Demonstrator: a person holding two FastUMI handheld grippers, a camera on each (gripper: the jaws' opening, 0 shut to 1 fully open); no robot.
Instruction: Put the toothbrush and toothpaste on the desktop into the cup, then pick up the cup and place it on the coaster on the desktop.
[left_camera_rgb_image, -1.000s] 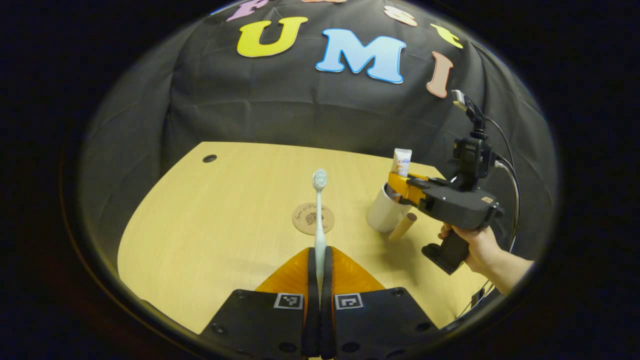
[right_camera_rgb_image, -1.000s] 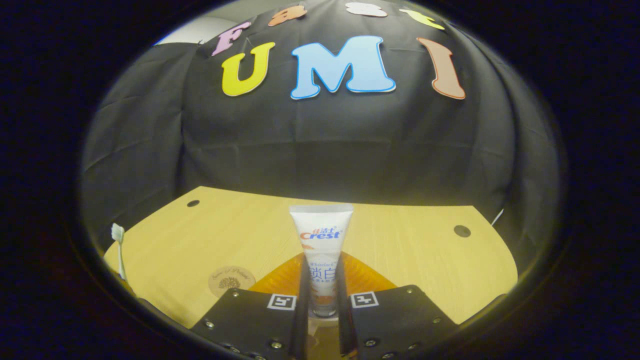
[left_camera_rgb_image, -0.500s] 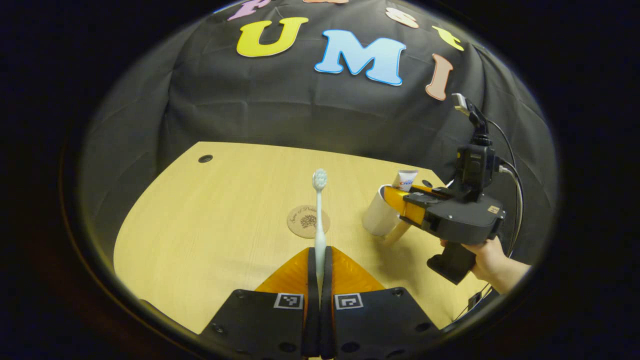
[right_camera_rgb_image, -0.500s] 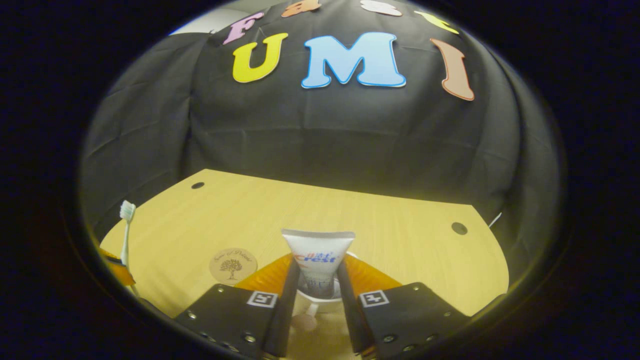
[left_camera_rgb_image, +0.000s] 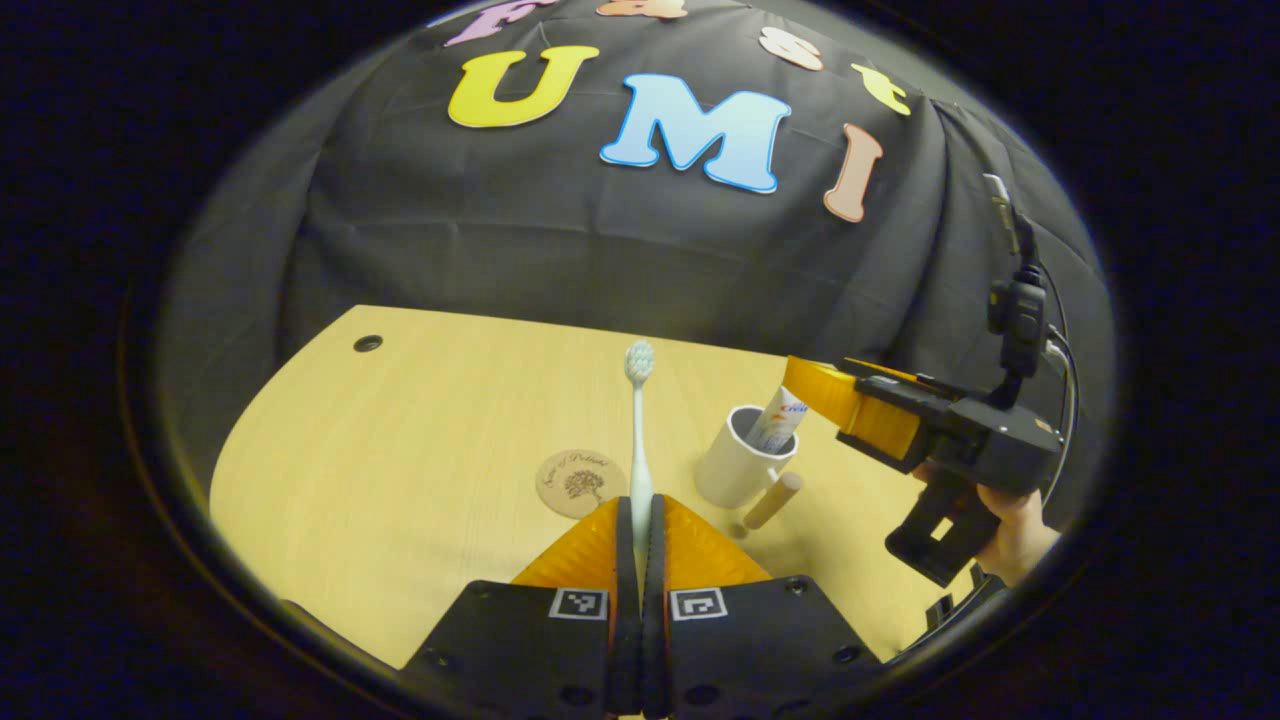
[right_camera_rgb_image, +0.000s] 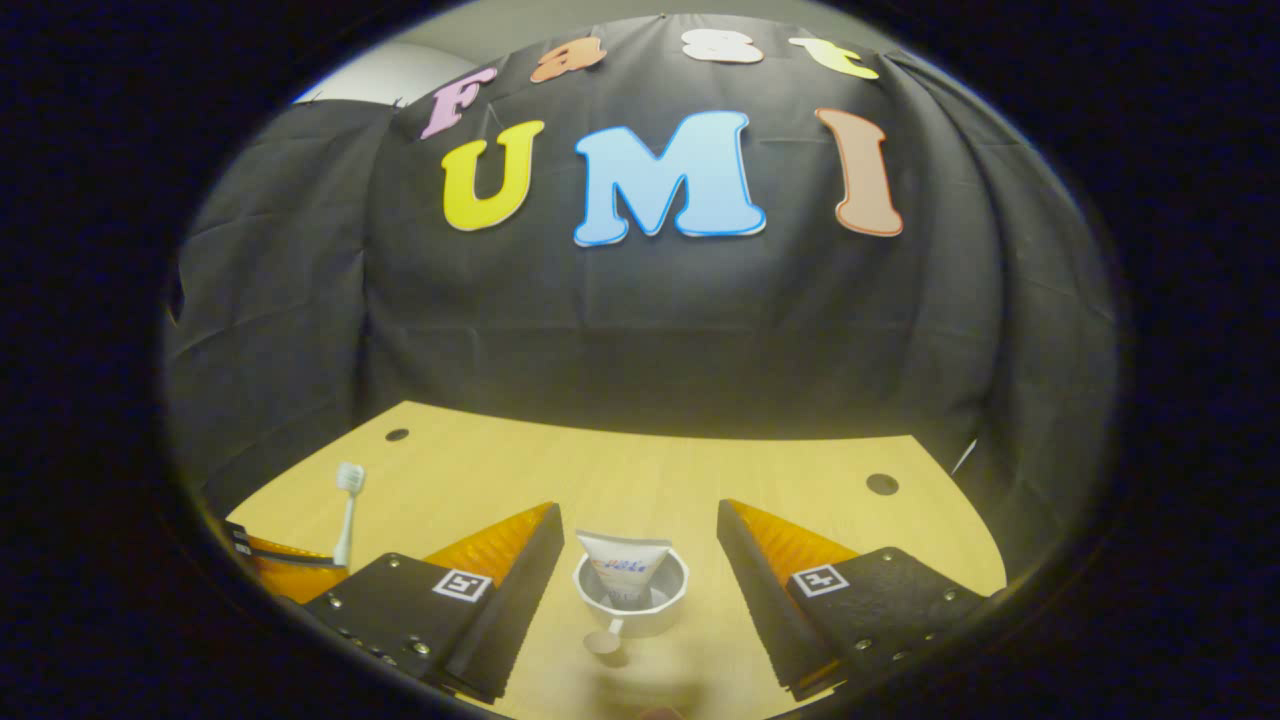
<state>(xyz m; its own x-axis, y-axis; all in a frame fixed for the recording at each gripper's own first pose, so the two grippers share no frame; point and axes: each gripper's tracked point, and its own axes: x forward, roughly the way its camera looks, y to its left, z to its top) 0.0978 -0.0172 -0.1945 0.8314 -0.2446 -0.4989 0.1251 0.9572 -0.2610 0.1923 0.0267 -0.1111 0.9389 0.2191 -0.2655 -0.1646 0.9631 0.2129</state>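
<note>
The left gripper (left_camera_rgb_image: 640, 530) was seen pressed together on the handle of a slim white toothbrush with a pale bristle head (left_camera_rgb_image: 638, 420), which was held upright, its long axis close to vertical and its bristles pointing up. The right gripper (right_camera_rgb_image: 632, 560) was spread wide, with nothing pinched between its fingers.

Taking the white ceramic cup with a wooden peg handle (left_camera_rgb_image: 740, 465) as the landmark: in the left gripper view the toothbrush was held to the left of the cup and nearer the camera, well apart from it. A round brown coaster with a tree motif (left_camera_rgb_image: 581, 483) lay on the pale wooden desktop (left_camera_rgb_image: 400, 440) left of the cup. The white toothpaste tube with printed label (right_camera_rgb_image: 625, 568) stood inside the cup, crimped end up, leaning against the rim. The right gripper hovered above and to the right of the cup, held by a hand (left_camera_rgb_image: 1010, 515).

It was judged that the toothbrush remained to be placed. Trouble could come if the long handle were lowered off-centre: the rim or the leaning tube could be struck and the cup tipped. A release made too high could let the brush bounce out.
</note>
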